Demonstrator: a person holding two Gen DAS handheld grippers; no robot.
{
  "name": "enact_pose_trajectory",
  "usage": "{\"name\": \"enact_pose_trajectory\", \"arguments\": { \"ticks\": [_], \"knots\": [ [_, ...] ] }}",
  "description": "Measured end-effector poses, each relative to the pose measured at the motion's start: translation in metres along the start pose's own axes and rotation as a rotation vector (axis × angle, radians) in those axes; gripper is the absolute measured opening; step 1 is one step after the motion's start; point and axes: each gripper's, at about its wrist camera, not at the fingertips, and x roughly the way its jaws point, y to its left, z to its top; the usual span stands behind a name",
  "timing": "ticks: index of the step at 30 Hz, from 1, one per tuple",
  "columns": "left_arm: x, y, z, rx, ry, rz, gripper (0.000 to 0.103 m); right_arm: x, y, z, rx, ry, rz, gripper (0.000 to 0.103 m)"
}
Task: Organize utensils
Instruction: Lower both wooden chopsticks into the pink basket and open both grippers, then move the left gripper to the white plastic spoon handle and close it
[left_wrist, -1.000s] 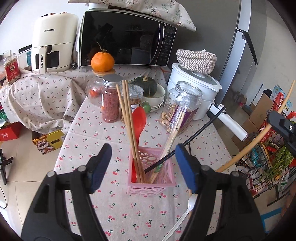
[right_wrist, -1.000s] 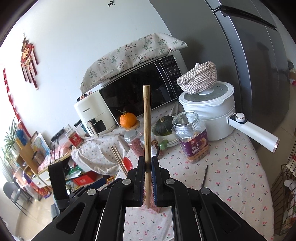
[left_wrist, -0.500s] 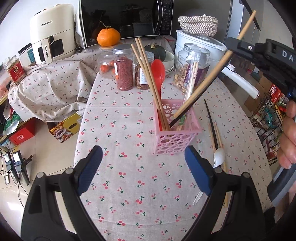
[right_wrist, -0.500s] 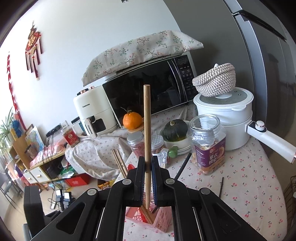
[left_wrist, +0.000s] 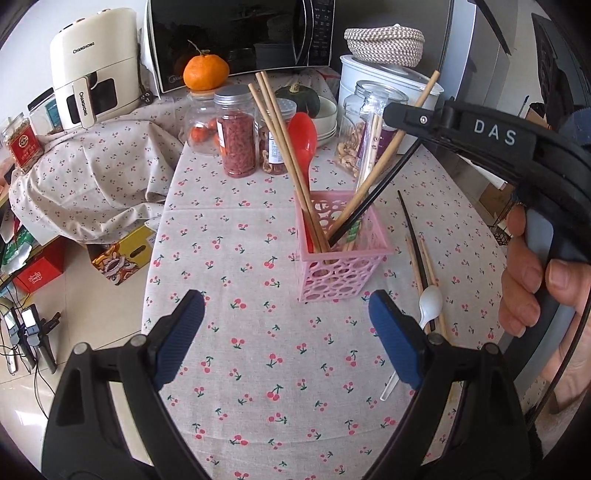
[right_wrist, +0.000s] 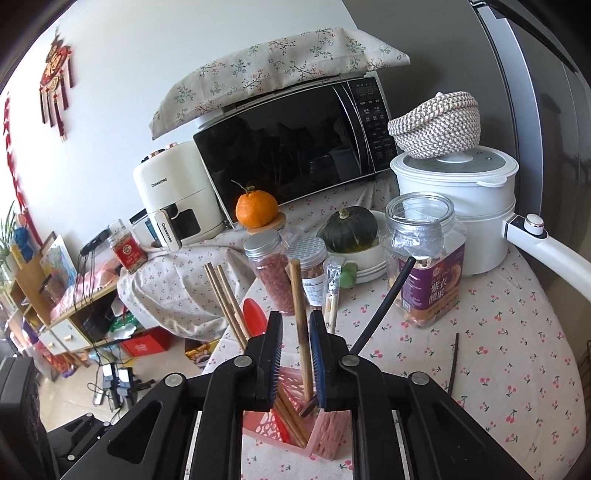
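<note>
Right gripper (right_wrist: 297, 356): jaws parted narrowly around a wooden chopstick (right_wrist: 300, 325), gaps visible on both sides of the stick, pads not pressing it. Stick tilted, lower end down inside pink basket (right_wrist: 328, 432), upper end free toward 12 o'clock. Seen from left wrist camera: same right gripper (left_wrist: 397, 110) coming in from 2 o'clock, held by a hand (left_wrist: 532, 280), its tip level with upper part of the stick (left_wrist: 384, 164).

Left gripper (left_wrist: 284, 347): spread wide, blue pads (left_wrist: 181, 332) far apart, nothing between them, hovering above cherry-print tablecloth (left_wrist: 258, 354).

Pink basket (left_wrist: 340, 251) at 12 to 1 o'clock from left gripper, standing upright on cloth. Inside: pair of wooden chopsticks (left_wrist: 284, 155) leaning toward 11 o'clock, red spoon (left_wrist: 303, 140) behind them, black chopstick (left_wrist: 373, 195) leaning toward 1 o'clock, wrapped chopsticks (left_wrist: 369, 147) near upright.

On cloth at 3 o'clock of basket: single black chopstick (left_wrist: 413, 232), two wooden chopsticks (left_wrist: 421, 273) alongside, white spoon (left_wrist: 428, 302) bowl resting over them, handle running toward 6 o'clock.

Beyond basket, toward 12 o'clock: jar of red berries (left_wrist: 236, 133), clear nut jar (left_wrist: 365, 122), dark squash (left_wrist: 299, 99), orange (left_wrist: 206, 72), microwave (left_wrist: 236, 37), white cooker (left_wrist: 388, 85) with woven bowl (left_wrist: 384, 40) on lid. Air fryer (left_wrist: 92, 81) at 10 o'clock.
</note>
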Motion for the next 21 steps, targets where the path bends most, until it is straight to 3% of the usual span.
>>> {"name": "enact_pose_trajectory", "arguments": {
  "ticks": [3, 10, 13, 17, 19, 21],
  "knots": [
    [-0.001, -0.003, 0.000, -0.006, -0.004, -0.002, 0.093, -0.017, 0.000, 0.005, 0.003, -0.019, 0.012, 0.044],
    [-0.008, -0.015, 0.000, 0.010, -0.044, 0.010, 0.102, -0.066, -0.010, 0.017, 0.004, -0.050, -0.005, 0.067],
    [-0.009, -0.022, 0.000, 0.018, -0.055, 0.006, 0.102, -0.087, -0.018, 0.018, -0.005, -0.062, -0.048, 0.080],
    [-0.009, -0.029, -0.001, 0.018, -0.081, 0.012, 0.102, -0.108, -0.035, 0.017, -0.012, -0.076, -0.112, 0.090],
    [-0.008, -0.032, -0.002, 0.005, -0.089, -0.002, 0.102, -0.113, -0.045, 0.015, -0.011, -0.069, -0.137, 0.099],
    [-0.006, -0.035, -0.002, -0.013, -0.088, -0.021, 0.103, -0.114, -0.057, 0.011, 0.002, -0.048, -0.156, 0.103]
  ]
}}
